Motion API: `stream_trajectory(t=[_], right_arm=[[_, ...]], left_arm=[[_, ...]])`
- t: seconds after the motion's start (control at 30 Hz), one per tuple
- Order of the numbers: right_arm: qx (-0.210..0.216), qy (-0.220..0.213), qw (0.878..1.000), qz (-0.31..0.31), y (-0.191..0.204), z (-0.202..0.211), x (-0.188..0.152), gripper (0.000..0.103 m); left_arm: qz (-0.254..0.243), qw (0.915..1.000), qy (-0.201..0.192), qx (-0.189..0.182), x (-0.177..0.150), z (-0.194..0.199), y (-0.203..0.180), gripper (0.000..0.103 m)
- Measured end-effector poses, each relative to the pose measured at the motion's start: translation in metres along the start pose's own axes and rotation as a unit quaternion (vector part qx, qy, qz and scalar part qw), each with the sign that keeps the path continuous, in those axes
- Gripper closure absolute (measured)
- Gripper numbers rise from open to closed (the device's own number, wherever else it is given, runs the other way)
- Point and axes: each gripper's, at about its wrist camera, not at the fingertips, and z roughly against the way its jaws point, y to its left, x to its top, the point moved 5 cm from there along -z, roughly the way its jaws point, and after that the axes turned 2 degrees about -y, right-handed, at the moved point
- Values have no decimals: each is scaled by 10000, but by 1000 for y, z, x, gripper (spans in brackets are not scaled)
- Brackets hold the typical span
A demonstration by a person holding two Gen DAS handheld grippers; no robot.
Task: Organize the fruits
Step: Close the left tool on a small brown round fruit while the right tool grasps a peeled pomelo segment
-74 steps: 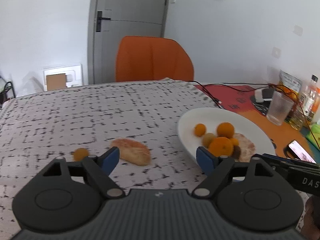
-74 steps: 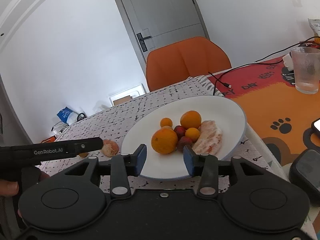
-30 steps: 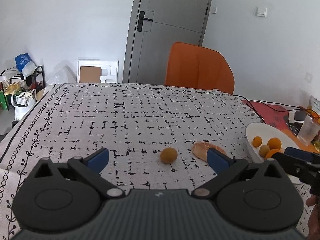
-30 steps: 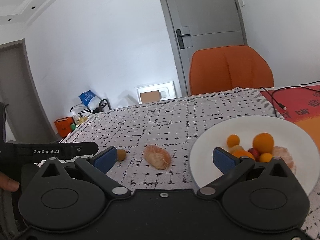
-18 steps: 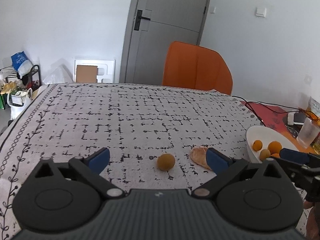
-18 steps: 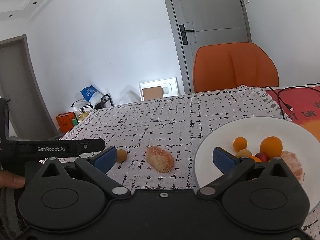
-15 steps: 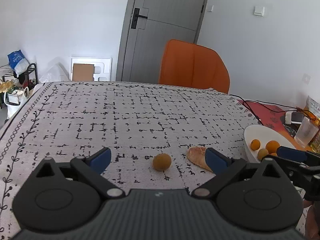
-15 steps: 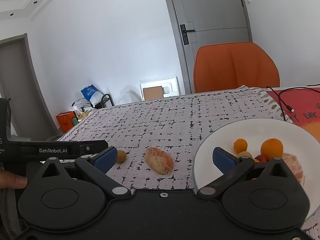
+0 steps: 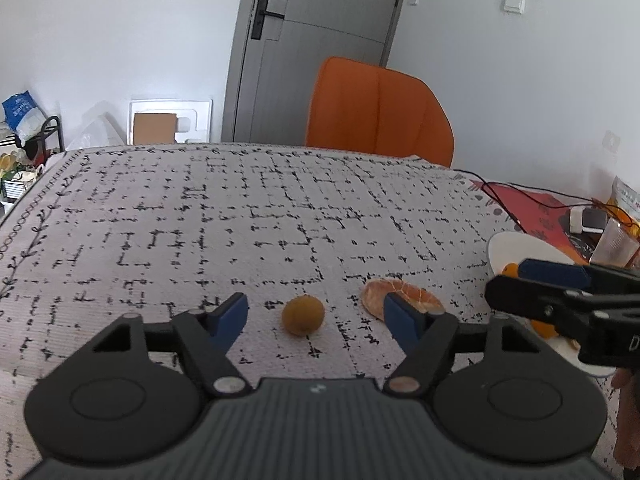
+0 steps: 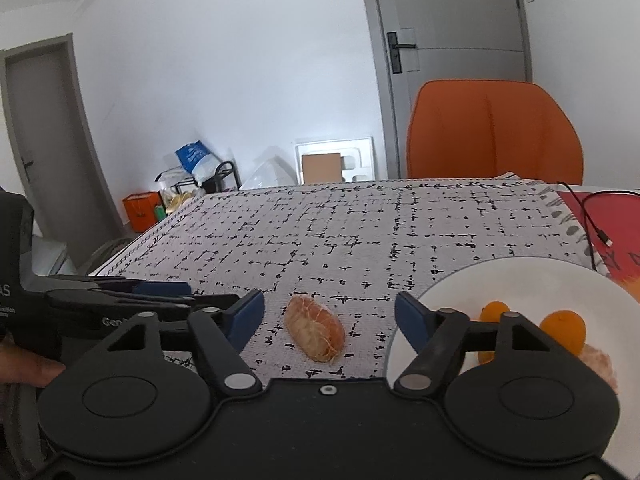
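Two handheld grippers work over a table draped in a black-and-white patterned cloth (image 9: 248, 216). In the left wrist view, the left gripper (image 9: 316, 314) has just been closing; its two blue pads stand apart on either side of one small round orange-brown fruit (image 9: 303, 315) at lower centre, not pressing it. One peeled citrus piece (image 9: 400, 298) lies just right of that fruit, partly behind the right-hand pad. In the right wrist view, the right gripper (image 10: 330, 314) has likewise been narrowing, its jaws released around the same peeled citrus piece (image 10: 315, 333), clear of both pads. One white plate (image 10: 532, 280) at lower right holds two orange fruits in plain sight, further pieces being hidden behind the gripper. One orange chair (image 10: 494, 132) stands behind the table, before one grey door (image 9: 320, 48).
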Motion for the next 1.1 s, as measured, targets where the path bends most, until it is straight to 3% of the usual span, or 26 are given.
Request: stream_trajectory(t=[0.13,0.27,0.37,0.4,1.1], right_arm=[[50,68,9999,96,2,-5,-1,43],[95,152,9997,175,4,-11,-2,44],[144,226,9993,244,7,-16,-3,46],[153,253,9992,264,8,-18,-3,47],[104,659,9945,806,29,-53,-8,51]], left_arm=[[8,10000,72,-4,-3,-10,0,43],[49,9999,120,49,-6,-17,2,48],[107,9998,158,102,-7,-21,6,77],[125,9997,156,116,-7,-21,6,79],[289,9994,-16,166,-5,13,34,79]])
